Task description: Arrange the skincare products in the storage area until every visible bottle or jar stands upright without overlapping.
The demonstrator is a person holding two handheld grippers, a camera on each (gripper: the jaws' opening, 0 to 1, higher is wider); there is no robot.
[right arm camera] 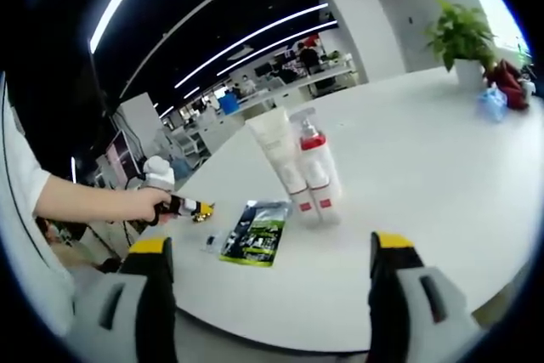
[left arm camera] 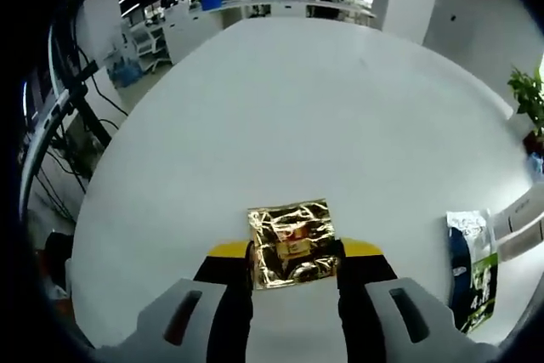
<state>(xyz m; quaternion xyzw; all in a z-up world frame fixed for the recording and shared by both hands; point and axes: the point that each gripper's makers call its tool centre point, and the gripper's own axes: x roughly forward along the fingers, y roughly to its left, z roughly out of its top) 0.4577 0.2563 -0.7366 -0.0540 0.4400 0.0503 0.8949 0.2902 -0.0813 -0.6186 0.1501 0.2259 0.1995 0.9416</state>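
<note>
My left gripper (left arm camera: 295,250) is shut on a crinkled gold foil sachet (left arm camera: 289,229), held just over the white table (left arm camera: 306,108). In the right gripper view a hand holds this left gripper (right arm camera: 195,208) at the table's left edge, the gold sachet (right arm camera: 204,211) at its tip. A white tube (right arm camera: 276,152) and a clear pump bottle with a red collar (right arm camera: 316,167) stand upright side by side, touching. A black and green sachet (right arm camera: 255,234) lies flat left of them. My right gripper (right arm camera: 270,244) is open wide, above the near table edge.
In the left gripper view the black and green sachet (left arm camera: 473,268) and the white bottles (left arm camera: 523,223) sit at the right edge. A potted plant (right arm camera: 463,36), a blue item (right arm camera: 493,104) and a red item (right arm camera: 510,82) stand at the table's far right. Desks lie beyond.
</note>
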